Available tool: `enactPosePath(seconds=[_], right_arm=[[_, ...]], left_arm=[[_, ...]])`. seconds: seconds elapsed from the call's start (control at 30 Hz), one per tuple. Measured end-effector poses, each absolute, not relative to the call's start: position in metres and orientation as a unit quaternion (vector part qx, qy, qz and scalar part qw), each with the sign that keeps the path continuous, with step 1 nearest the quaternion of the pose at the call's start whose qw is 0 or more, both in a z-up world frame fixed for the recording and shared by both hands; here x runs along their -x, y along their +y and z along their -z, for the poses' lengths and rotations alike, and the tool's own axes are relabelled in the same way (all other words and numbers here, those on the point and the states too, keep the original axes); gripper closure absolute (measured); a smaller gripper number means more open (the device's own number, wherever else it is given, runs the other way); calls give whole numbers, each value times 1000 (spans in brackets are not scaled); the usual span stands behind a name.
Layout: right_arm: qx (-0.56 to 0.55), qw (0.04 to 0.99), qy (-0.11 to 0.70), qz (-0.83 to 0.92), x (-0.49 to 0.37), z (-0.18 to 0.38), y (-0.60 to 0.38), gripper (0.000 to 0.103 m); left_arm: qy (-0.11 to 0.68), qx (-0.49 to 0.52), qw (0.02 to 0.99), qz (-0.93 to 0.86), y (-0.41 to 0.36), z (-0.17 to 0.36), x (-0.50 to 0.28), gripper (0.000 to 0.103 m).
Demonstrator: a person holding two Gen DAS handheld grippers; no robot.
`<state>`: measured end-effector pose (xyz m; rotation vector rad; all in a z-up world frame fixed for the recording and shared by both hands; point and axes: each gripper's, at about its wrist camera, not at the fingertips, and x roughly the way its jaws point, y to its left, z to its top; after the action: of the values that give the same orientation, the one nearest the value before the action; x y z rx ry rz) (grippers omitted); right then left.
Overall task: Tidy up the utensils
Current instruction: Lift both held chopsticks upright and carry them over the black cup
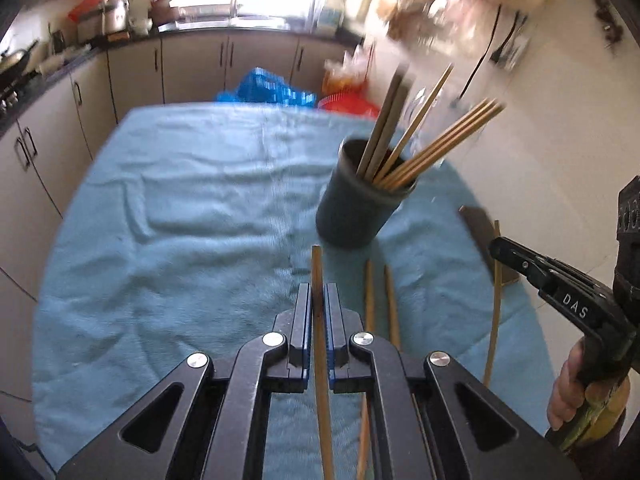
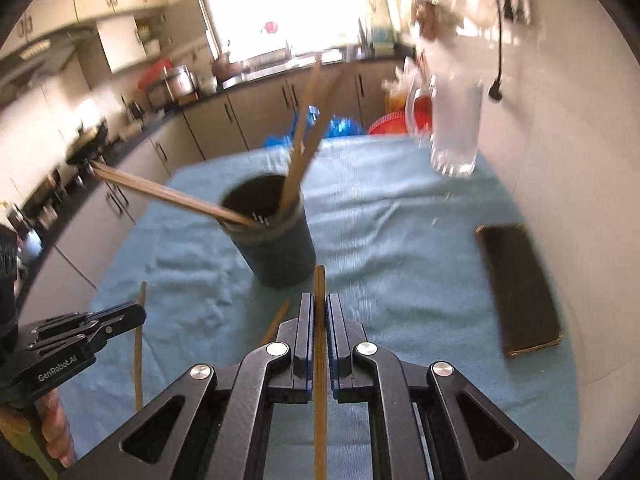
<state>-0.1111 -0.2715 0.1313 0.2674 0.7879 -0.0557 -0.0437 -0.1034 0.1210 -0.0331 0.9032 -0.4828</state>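
A: Where do the chopsticks stand?

B: Each gripper has one. The left gripper (image 1: 319, 300) has its jaws clenched on a chopstick (image 1: 317, 268), gripped close to its far end, so most of the stick trails back under the tool. The right gripper (image 2: 319, 312) is clenched on another chopstick (image 2: 319, 280) in the same fashion. Both sit just short of the cup (image 1: 360, 204), which stands on the cloth (image 1: 180, 200) toward the worktop's right edge.

A: And the rest?

B: A bunch already leans in the cup (image 2: 276, 236), fanned against its rim. Two loose sticks (image 1: 378, 300) lie on the cloth near the cup, toward the near edge.

A: How will they handle?

B: Light and stiff, I'd judge, thin wood with a smooth skin. Clamped near one end, the long free part can swing or pivot between the pads. A hold nearer the middle would steady it.

A: Risks?

B: The cup looks tall and narrow; a nudge on the leaning bunch might tip it.
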Motion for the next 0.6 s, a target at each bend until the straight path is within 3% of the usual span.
enactPosePath(seconds=[0.23, 0.6], right_arm=[[-124, 936, 327, 29, 161, -173, -257, 97], [-103, 952, 286, 26, 216, -201, -236, 97]], left_arm=[[361, 5, 906, 220, -76, -163, 99, 98], [320, 11, 924, 210, -57, -187, 153, 98]])
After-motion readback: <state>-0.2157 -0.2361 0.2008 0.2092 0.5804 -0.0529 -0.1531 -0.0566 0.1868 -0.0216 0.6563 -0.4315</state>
